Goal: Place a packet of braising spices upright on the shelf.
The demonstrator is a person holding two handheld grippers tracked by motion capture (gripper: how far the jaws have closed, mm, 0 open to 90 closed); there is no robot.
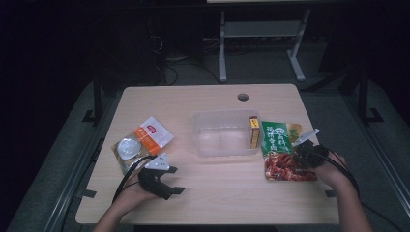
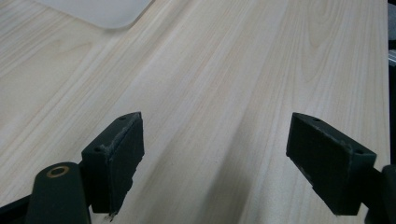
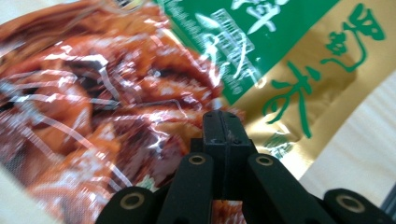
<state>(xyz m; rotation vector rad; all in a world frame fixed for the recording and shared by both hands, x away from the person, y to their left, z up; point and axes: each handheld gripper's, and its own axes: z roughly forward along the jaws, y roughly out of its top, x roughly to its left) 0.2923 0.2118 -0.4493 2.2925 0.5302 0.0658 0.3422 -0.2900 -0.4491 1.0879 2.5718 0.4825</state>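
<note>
A glossy food pouch (image 1: 283,151), green at the top and red with a meat picture below, lies flat to the right of a clear plastic box (image 1: 225,134). My right gripper (image 1: 303,151) hovers over the pouch's right edge. In the right gripper view its jaws (image 3: 223,122) are pressed together with nothing visible between them, and the pouch (image 3: 116,93) spreads out just beyond. My left gripper (image 1: 170,181) rests near the table's front left with its jaws wide apart. In the left gripper view only bare wood lies between its fingers (image 2: 215,135).
A small yellow carton (image 1: 254,131) stands inside the box at its right end. An orange-and-white packet (image 1: 153,134) and a clear bag with a round lid (image 1: 127,148) lie at the left. The box's corner (image 2: 105,11) shows in the left gripper view. A cable hole (image 1: 242,96) sits at the table's far side.
</note>
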